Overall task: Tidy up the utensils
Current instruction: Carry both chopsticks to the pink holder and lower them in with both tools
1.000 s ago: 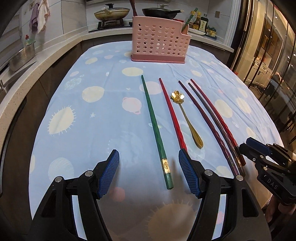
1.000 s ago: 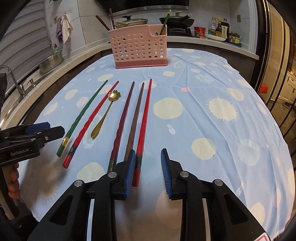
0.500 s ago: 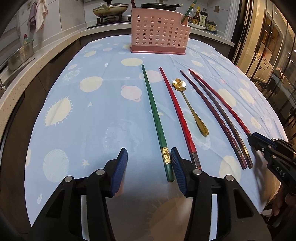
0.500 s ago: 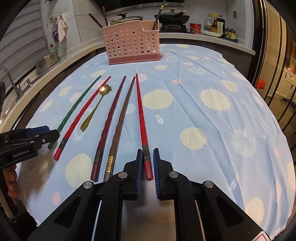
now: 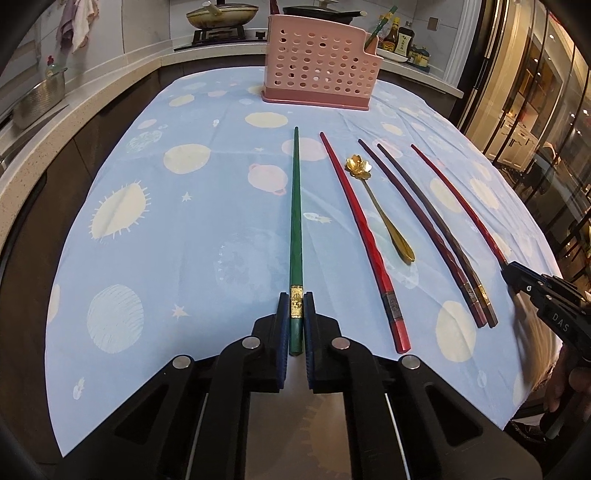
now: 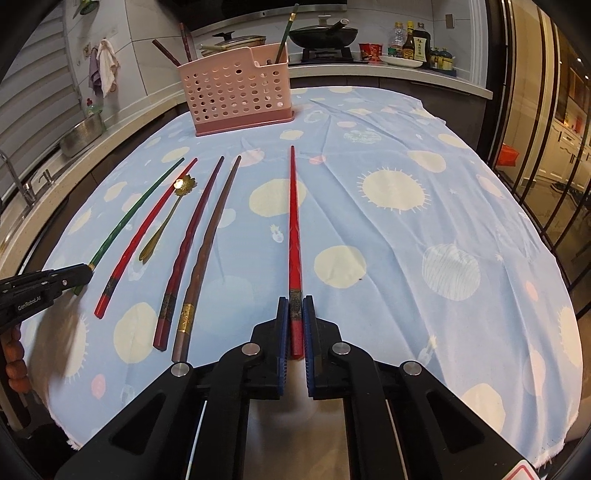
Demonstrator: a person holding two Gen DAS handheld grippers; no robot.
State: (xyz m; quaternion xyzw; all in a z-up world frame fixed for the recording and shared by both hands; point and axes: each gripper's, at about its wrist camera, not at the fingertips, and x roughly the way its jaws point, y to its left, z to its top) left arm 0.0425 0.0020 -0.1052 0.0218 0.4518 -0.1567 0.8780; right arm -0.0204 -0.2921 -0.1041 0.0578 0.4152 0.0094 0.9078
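My left gripper [image 5: 296, 314] is shut on the thick end of a green chopstick [image 5: 296, 206], which points toward the pink holed utensil holder [image 5: 319, 72]. My right gripper [image 6: 295, 314] is shut on the thick end of a red chopstick [image 6: 294, 221], which stands apart from the row. On the blue cloth lie another red chopstick [image 5: 364, 236], a gold flower spoon [image 5: 380, 210], a maroon chopstick [image 5: 421, 229] and a brown chopstick [image 5: 436, 229]. The holder [image 6: 236, 96] has several chopsticks standing in it.
The table has a blue cloth [image 6: 406, 229] with pale spots. A counter runs behind it with pans [image 5: 221, 14] on a stove and bottles [image 6: 417, 44]. A metal bowl [image 5: 37, 99] sits on the left counter. Glass cabinets [image 5: 546, 110] stand at the right.
Both grippers closed: the left on the green chopstick's end, the right on the red chopstick's end. The red chopstick has shifted right, away from the brown and maroon ones.
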